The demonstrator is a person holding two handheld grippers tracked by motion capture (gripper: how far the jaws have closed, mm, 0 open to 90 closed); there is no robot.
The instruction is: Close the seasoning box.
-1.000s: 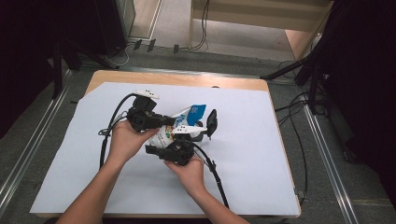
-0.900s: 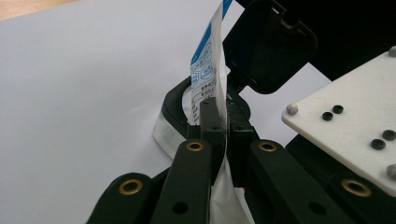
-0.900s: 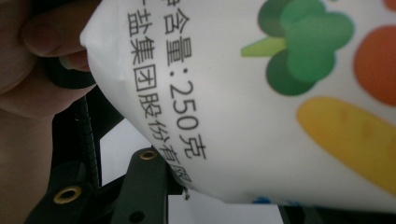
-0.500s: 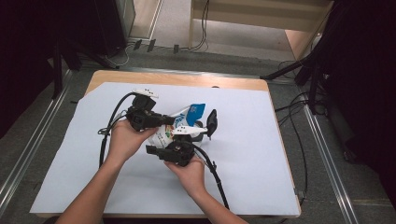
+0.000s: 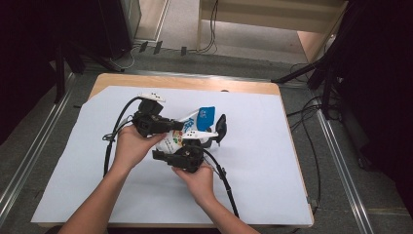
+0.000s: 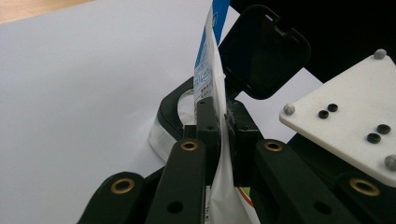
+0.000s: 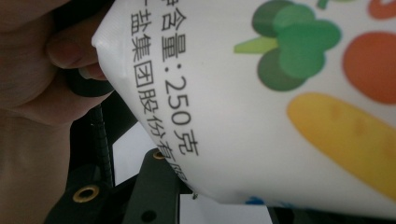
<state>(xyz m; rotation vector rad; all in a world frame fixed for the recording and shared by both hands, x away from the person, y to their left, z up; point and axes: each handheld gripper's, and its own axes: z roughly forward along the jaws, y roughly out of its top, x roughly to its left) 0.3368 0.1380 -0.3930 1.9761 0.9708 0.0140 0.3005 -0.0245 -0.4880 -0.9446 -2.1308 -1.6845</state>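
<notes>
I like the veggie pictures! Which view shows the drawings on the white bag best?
The right gripper view: the white plastic bag shows big printed vegetables. The left gripper view shows its thin blue-printed edge; the high view shows it small between both tools.

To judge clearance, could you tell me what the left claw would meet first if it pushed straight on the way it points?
Probably the black box with its open lid, just beyond the bag the left claw pinches; depth is unclear.

Black fingers with brass rivets, white screwed plate, black cables
</notes>
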